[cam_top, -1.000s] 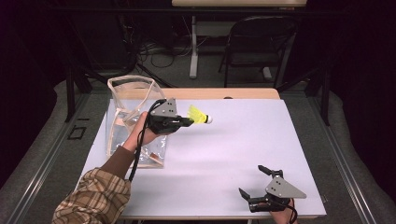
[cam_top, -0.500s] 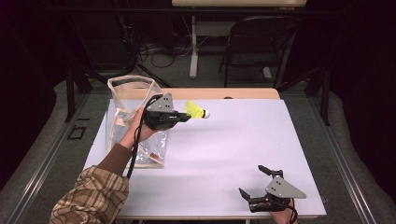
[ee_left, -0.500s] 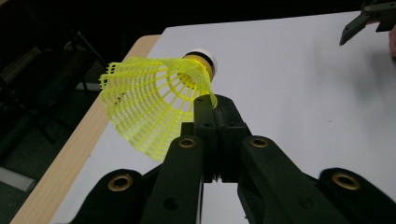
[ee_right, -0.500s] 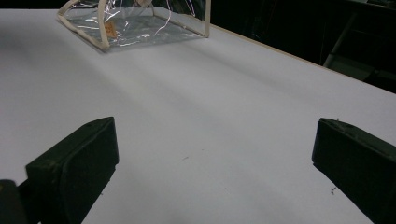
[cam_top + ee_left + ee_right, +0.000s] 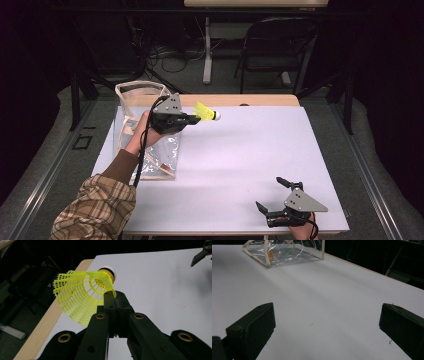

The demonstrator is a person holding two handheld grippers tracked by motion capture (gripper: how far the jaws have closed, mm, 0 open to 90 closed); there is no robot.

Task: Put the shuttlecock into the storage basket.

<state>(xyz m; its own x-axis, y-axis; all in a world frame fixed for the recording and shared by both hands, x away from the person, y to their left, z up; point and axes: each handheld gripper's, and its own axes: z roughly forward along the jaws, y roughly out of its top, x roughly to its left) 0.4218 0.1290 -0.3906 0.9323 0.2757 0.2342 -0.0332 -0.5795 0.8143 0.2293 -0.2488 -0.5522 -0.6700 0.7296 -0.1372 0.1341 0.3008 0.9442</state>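
Note:
A yellow shuttlecock (image 5: pixel 206 111) with a white cork tip hangs in the air at the table's back left, held level with its cork pointing right. My left gripper (image 5: pixel 191 119) is shut on the edge of its mesh skirt (image 5: pixel 82 298), right beside the clear plastic bag (image 5: pixel 145 127). In the left gripper view the two jaws pinch the skirt's rim near the cork (image 5: pixel 108 272). My right gripper (image 5: pixel 274 194) rests near the table's front right edge, open, with nothing between its fingers (image 5: pixel 253 327).
The clear bag with cream trim (image 5: pixel 284 252) stands upright on the white table top (image 5: pixel 250 155) at the left. A wooden strip (image 5: pixel 260 100) runs along the table's far edge. A dark chair (image 5: pixel 277 47) and cables lie on the floor behind.
The left gripper has carried the shuttlecock a little toward the back of the table and slightly left, closer to the bag's top. The right gripper has not moved.

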